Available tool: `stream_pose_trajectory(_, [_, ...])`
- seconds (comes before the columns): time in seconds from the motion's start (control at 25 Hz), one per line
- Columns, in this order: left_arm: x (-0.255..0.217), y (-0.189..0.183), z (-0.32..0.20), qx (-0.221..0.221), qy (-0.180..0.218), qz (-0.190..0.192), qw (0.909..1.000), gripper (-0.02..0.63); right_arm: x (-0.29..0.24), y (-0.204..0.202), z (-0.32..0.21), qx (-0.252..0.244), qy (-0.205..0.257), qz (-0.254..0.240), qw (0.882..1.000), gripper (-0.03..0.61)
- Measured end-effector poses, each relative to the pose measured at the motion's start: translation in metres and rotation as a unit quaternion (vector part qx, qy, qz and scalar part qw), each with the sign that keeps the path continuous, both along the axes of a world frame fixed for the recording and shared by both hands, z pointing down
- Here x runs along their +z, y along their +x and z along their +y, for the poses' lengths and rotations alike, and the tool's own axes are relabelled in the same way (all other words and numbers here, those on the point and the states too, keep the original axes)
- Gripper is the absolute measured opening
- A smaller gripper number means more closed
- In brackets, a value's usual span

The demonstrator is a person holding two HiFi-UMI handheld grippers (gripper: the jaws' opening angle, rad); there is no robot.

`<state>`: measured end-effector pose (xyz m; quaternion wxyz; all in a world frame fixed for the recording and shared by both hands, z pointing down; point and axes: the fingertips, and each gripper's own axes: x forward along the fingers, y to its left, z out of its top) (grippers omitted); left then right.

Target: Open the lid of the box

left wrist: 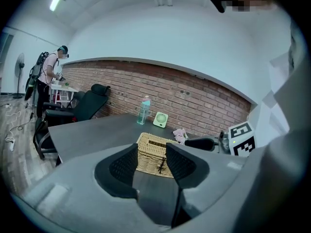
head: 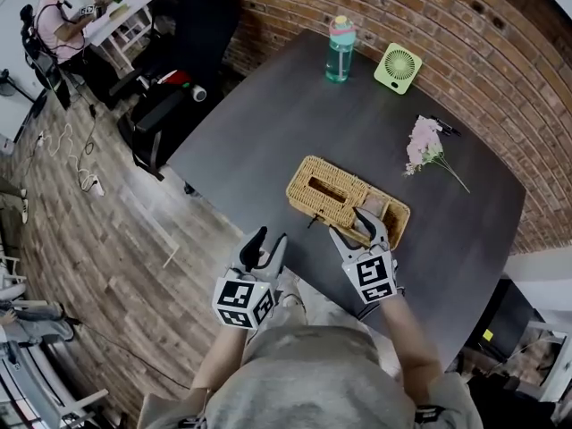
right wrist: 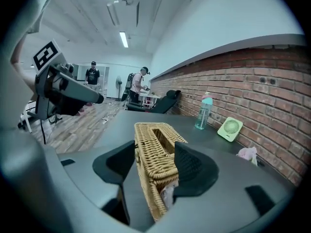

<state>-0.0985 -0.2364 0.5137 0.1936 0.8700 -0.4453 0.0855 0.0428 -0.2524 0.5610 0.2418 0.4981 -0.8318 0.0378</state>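
Brick wall runs behind two sides of a dark table [head: 268, 114]; wood floor to the left, with chairs and a person at a far white desk. Box [head: 326, 190]: woven wicker, oblong, slot in its top, lying near the middle of the table with its long side slanting across the head view. Bottle [head: 340, 50] and small green fan [head: 398, 68] stand near the far edge, and a sprig of pink flowers [head: 424, 146] lies to the right, all well apart from the box. Right gripper [head: 350, 226]: forearm reaches out from the body over the near table edge, marker cube up, gripper pointing forward at the box's right end. Its fingers [right wrist: 192, 166] are apart and straddle that end. One finger is against the lid side, the other just clear of the opposite wall; cannot tell if any squeeze is applied. At that end a narrow gap shows under the lid, with something pale in it. Left gripper [head: 271, 237]: held low and close to the body at the near table edge, cube up, tips aimed toward the box. Its fingers are spread and hold nothing, and the box is well ahead of them.
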Motion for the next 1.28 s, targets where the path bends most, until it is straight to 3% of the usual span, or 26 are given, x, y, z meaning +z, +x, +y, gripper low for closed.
stream_pose_trajectory(0.56, [0.005,0.0,0.006,-0.002,-0.009,-0.002,1.0,0.176,0.037,0.003,-0.002,-0.02,-0.006,0.119,0.993,0.241])
stream_pose_trajectory(0.76, [0.003,-0.002,0.01,-0.004,-0.009,-0.001,1.0,0.176,0.037,0.008,-0.005,-0.005,-0.002,0.132,0.991,0.196])
stream_pose_trajectory(1.28, [-0.002,-0.013,0.021,-0.011,0.0,0.003,0.9999,0.176,0.037,0.006,-0.003,-0.003,-0.005,0.15,0.989,0.172])
